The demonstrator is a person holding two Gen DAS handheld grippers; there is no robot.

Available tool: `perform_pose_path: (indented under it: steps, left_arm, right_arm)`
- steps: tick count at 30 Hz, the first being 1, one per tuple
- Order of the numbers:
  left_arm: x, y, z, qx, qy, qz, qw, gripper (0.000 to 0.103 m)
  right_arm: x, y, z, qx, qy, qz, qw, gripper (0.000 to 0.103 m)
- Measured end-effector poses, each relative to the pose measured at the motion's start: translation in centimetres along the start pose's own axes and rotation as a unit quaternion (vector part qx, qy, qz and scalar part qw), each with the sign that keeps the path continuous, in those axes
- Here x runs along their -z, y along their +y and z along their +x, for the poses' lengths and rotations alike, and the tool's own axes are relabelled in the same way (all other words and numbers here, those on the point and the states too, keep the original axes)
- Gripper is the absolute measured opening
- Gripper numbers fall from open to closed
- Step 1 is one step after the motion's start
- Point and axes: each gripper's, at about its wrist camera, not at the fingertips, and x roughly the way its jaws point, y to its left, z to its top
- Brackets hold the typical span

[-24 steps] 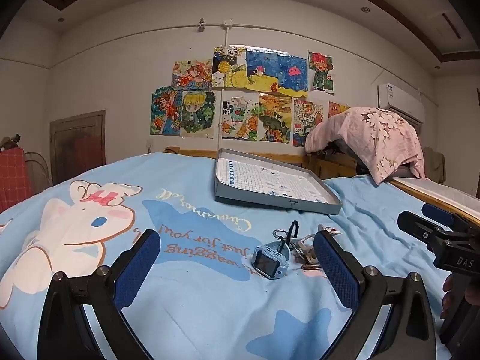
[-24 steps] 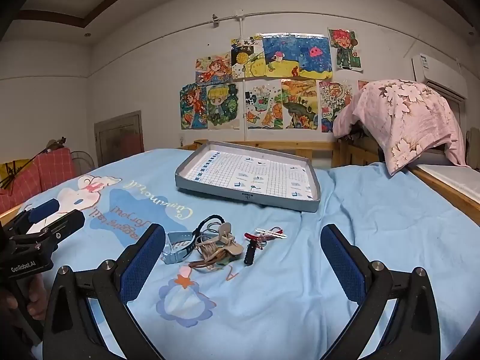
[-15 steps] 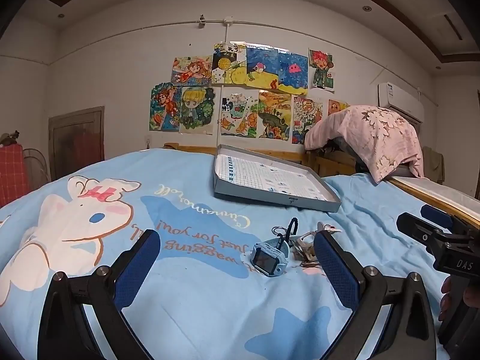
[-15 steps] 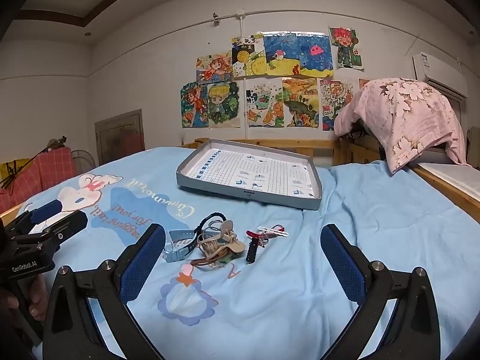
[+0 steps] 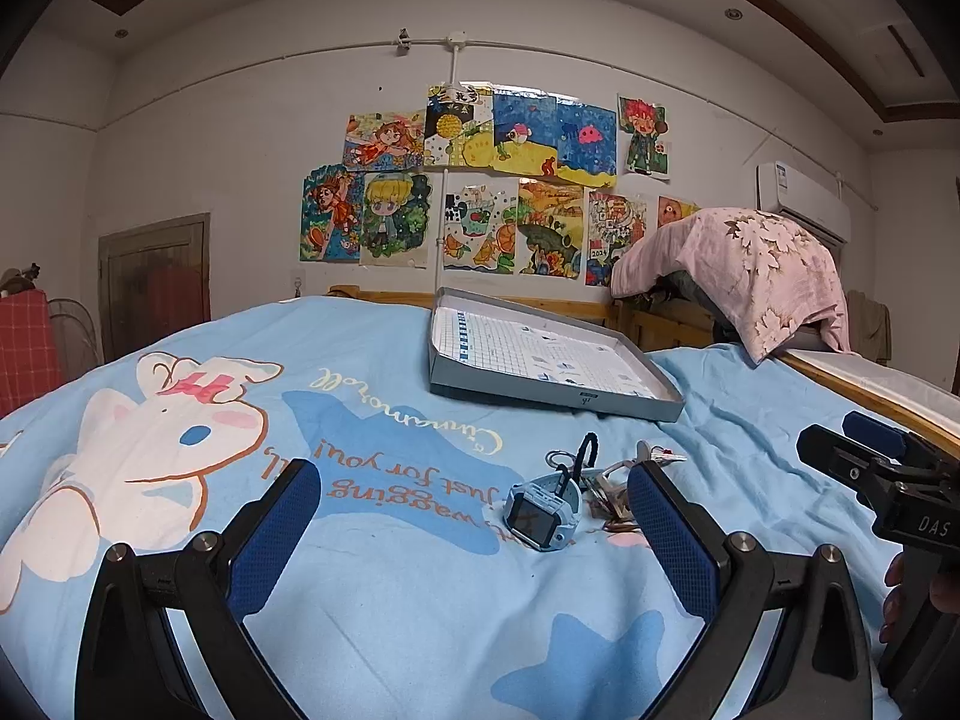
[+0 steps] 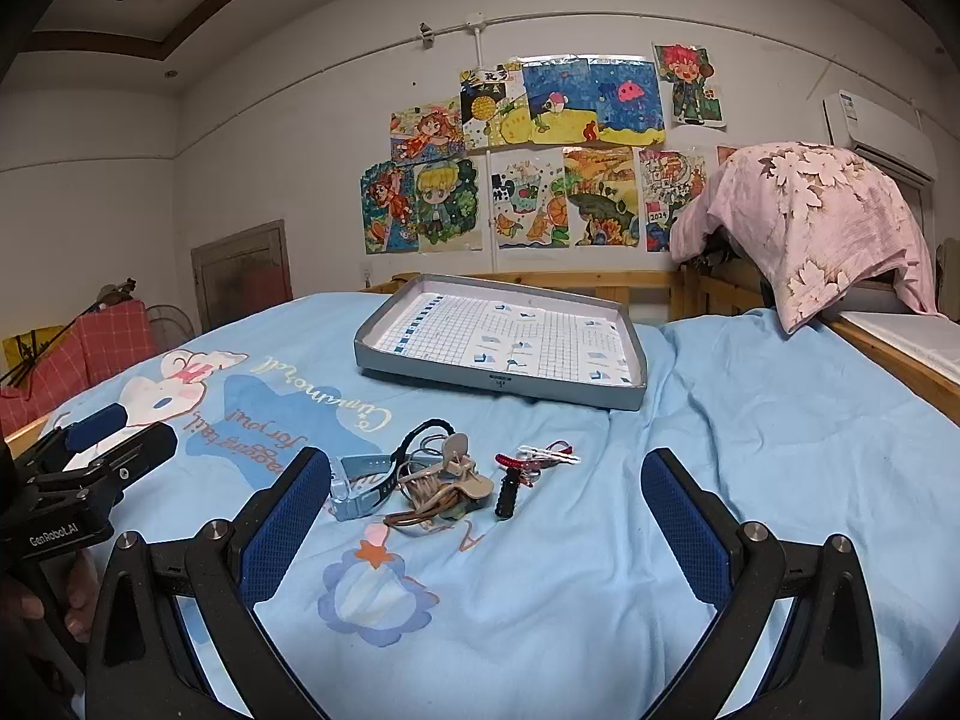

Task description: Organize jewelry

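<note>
Jewelry lies in a small heap on the bed [image 6: 750, 450], on the light blue cartoon-print cover, and none of it is in the tray [image 6: 501, 385]. That shallow grey tray sits farther up the bed, well apart from the heap, its floor lined with a white grid-printed sheet and otherwise bare.

The heap has a pale blue watch [image 5: 543, 507] at its left end, face up toward the left camera, with a black cord [image 6: 420, 441] looping over its strap. Just beside the watch is a tangle of tan and brown pieces [image 6: 447, 489] whose parts I cannot tell apart. To the right of the tangle lie a short black stick-shaped item [image 6: 506, 492] and a red and white clip-like bundle [image 6: 543, 456], touching or nearly touching each other.

Both tools hover low over the cover, short of the heap. The left gripper [image 5: 474, 531] has its jaws spread wide with nothing held; the watch shows in the gap between them, untouched. The right gripper [image 6: 486, 522] is likewise spread wide and grips nothing, the tangle and black stick showing between its blue pads [image 6: 282, 531].

On the wall behind hang colourful drawings [image 6: 540, 168], and a pink floral cloth [image 6: 810, 222] is draped over the wooden frame at the right.
</note>
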Motion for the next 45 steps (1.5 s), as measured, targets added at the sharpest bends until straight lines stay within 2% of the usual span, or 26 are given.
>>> perform_pose_path:
  steps: [45]
  left_arm:
    - [-0.06, -0.18, -0.02, -0.002, 0.001, 0.003, 1.0, 0.103]
  right_arm:
    - [0.33, 0.17, -0.03, -0.003, 0.004, 0.002, 1.0, 0.102]
